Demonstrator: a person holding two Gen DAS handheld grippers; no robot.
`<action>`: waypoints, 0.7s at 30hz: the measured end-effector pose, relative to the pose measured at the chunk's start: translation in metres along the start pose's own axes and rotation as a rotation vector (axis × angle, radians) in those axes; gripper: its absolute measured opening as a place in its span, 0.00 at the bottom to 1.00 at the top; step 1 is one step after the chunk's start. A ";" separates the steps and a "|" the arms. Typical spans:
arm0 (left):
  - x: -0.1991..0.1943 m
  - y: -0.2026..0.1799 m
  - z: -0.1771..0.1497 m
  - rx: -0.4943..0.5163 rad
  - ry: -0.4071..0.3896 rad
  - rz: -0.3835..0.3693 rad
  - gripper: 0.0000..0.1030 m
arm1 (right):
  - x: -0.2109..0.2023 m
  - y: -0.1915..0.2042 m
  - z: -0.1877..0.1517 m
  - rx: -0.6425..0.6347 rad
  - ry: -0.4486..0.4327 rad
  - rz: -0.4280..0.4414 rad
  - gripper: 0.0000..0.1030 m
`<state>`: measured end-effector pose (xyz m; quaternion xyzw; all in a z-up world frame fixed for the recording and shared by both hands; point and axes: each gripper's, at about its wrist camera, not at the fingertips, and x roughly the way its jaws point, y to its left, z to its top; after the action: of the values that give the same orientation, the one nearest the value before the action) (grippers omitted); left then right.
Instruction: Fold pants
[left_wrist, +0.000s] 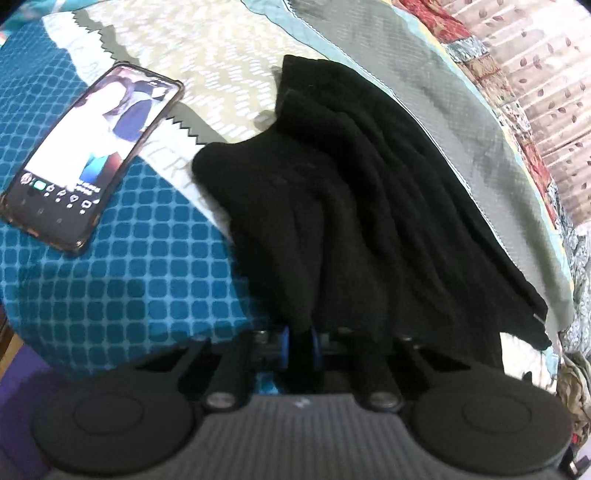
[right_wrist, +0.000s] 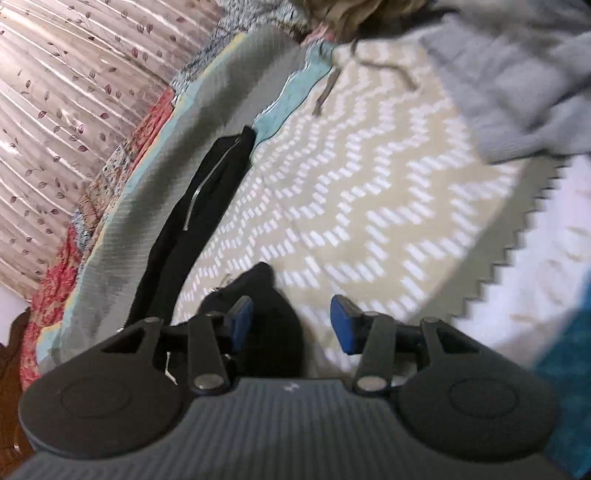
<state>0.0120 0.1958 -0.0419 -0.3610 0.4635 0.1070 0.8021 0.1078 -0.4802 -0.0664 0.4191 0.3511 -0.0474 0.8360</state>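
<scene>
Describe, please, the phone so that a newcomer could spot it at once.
Start at the bedspread with its teal grid pattern. The phone lies flat there, left of the black pants. It alone has a lit screen and a dark case.

Black pants (left_wrist: 351, 192); teal checked bedspread (left_wrist: 122, 280); beige-and-white chevron blanket (right_wrist: 369, 206).

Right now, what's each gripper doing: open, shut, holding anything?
Left gripper: shut on a fold of the black pants.
Right gripper: open, pants fabric between its pads but not pinched.
</scene>
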 end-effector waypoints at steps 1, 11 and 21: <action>-0.001 0.000 0.000 0.000 -0.003 0.003 0.09 | 0.001 0.004 0.000 -0.017 0.029 0.010 0.42; -0.045 0.007 0.003 -0.032 -0.073 -0.060 0.08 | -0.112 0.027 0.047 -0.015 -0.316 0.091 0.07; -0.036 0.033 -0.024 -0.057 -0.011 -0.049 0.09 | -0.191 -0.070 -0.023 0.028 -0.391 -0.126 0.04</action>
<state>-0.0403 0.2094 -0.0360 -0.3942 0.4469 0.1026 0.7965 -0.0744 -0.5492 -0.0025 0.3904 0.2070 -0.1851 0.8778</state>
